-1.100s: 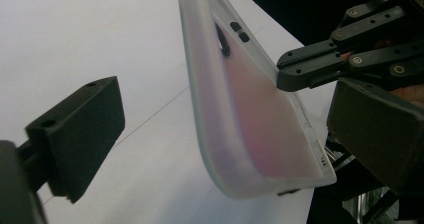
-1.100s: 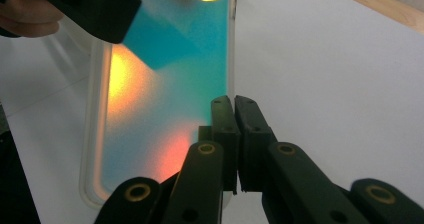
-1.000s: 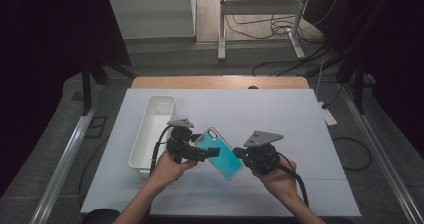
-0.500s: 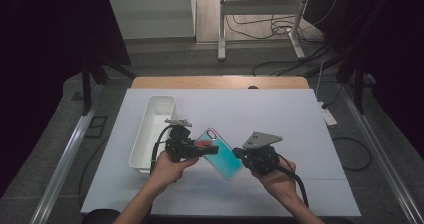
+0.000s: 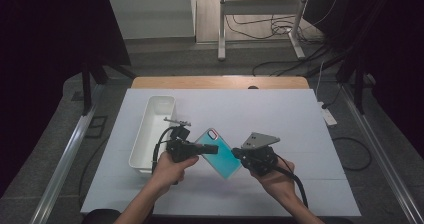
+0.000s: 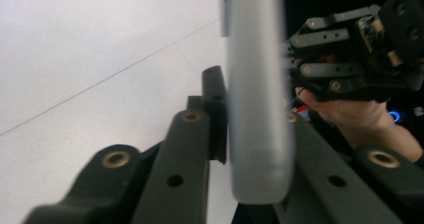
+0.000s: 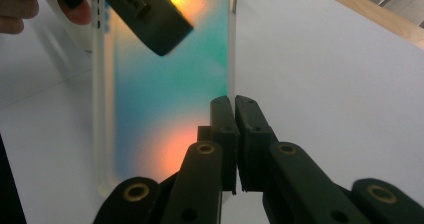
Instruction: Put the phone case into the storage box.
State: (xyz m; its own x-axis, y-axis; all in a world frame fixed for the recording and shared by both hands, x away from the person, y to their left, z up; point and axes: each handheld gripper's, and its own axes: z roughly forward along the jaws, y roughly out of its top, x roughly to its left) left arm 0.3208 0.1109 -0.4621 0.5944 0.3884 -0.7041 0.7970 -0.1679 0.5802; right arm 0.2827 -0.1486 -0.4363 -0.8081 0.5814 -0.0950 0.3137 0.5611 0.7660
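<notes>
A white bin (image 5: 152,131) is lying lengthwise near the left edge of the white tabletop (image 5: 280,114), its long side running toward the far edge. Just beside its near right corner, the person's left hand (image 5: 167,168) is holding the left gripper (image 5: 212,149), whose jaws are closing on the left edge of a teal phone case (image 5: 220,151). In the left gripper view the case (image 6: 257,99) is standing edge-on between the two black jaws, touching both. The case is sitting tilted above the near middle of the tabletop, its camera cutout pointing toward the far edge. In the right gripper view its back (image 7: 165,94) is glowing teal with orange patches. The right gripper (image 5: 238,156), held by the right hand (image 5: 275,181), is pinching the case's right edge; its jaws (image 7: 235,134) are pressing almost together on the thin rim. A grey plate is sitting on top of this gripper, and a cable (image 5: 297,184) is trailing toward the near edge.
</notes>
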